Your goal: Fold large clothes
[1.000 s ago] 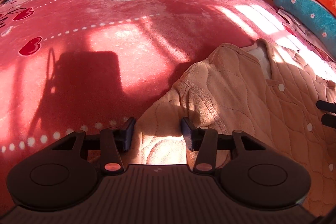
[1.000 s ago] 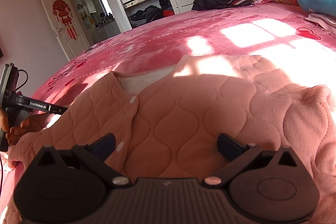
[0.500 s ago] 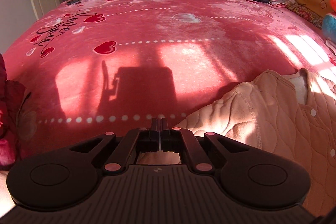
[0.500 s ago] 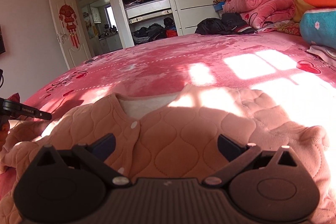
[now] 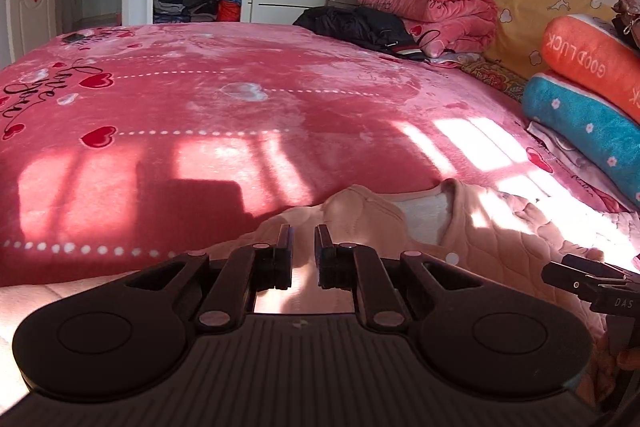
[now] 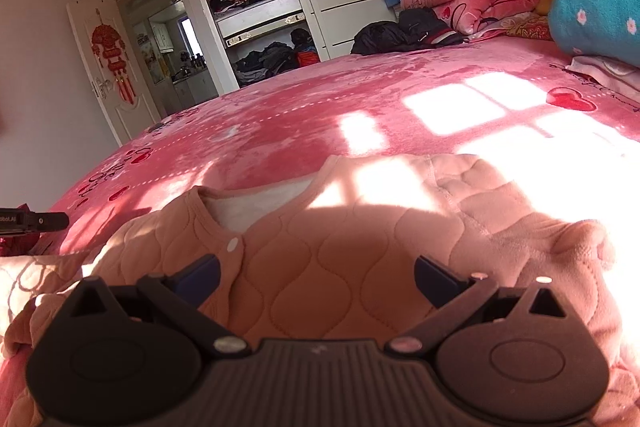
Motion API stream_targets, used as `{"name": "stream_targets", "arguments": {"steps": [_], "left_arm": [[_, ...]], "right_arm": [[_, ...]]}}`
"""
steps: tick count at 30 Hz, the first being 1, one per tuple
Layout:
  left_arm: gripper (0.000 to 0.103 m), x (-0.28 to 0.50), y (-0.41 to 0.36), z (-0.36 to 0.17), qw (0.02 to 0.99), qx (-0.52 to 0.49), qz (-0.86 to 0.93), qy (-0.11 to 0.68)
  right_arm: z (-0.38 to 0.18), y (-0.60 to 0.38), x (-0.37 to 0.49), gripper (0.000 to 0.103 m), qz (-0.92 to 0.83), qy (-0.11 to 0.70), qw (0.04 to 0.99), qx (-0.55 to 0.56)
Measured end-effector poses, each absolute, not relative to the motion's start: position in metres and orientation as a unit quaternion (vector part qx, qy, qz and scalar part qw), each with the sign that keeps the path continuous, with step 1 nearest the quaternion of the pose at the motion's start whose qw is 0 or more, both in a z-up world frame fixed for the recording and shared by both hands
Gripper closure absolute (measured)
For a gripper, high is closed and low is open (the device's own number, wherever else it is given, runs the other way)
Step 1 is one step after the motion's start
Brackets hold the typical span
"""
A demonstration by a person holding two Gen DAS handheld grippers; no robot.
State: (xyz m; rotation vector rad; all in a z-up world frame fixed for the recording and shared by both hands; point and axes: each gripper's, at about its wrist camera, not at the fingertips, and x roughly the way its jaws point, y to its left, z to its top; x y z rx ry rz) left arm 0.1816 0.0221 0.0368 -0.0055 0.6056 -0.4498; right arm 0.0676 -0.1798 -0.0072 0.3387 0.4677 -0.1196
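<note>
A soft peach quilted jacket with white buttons (image 6: 344,259) lies flat on the near part of the big bed with the red fuzzy heart blanket (image 5: 240,115), with its collar pointing to the far side. The left gripper (image 5: 303,255) sits over the near left part of the jacket, its two fingers a little apart with nothing pinched between them. The right gripper (image 6: 316,277) hangs over the middle of the jacket with its fingers spread wide, and fat orange and blue pillows (image 5: 588,87) lie far on the right.
</note>
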Motion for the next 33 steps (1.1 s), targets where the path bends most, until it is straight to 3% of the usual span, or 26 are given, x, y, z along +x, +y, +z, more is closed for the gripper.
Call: {"name": "stream_targets", "arguments": {"steps": [10, 16, 25, 26, 27, 29, 33], "left_arm": [[0.09, 0.242, -0.05, -0.025, 0.914, -0.015, -0.167, 0.368], [0.09, 0.261, -0.057, -0.037, 0.928, -0.038, -0.123, 0.35], [0.088, 0.249, -0.069, -0.03, 0.945, 0.003, -0.103, 0.312], [0.081, 0.247, -0.07, -0.027, 0.946, 0.006, -0.1, 0.307], [0.062, 0.242, -0.071, -0.024, 0.949, 0.009, -0.095, 0.301], [0.044, 0.23, -0.073, -0.017, 0.953, 0.018, -0.095, 0.287], [0.042, 0.198, -0.069, -0.005, 0.956, 0.018, -0.094, 0.277]], "right_arm": [[-0.015, -0.208, 0.073, 0.001, -0.067, 0.269, 0.939, 0.203], [-0.018, -0.203, 0.074, 0.001, -0.064, 0.285, 0.938, 0.189], [-0.014, -0.207, 0.068, 0.001, -0.062, 0.274, 0.937, 0.209], [-0.011, -0.209, 0.065, 0.001, -0.064, 0.268, 0.938, 0.211], [-0.008, -0.211, 0.062, 0.001, -0.068, 0.262, 0.94, 0.21], [-0.003, -0.216, 0.056, 0.001, -0.08, 0.249, 0.943, 0.207], [0.006, -0.237, 0.04, 0.001, -0.124, 0.216, 0.945, 0.214]]}}
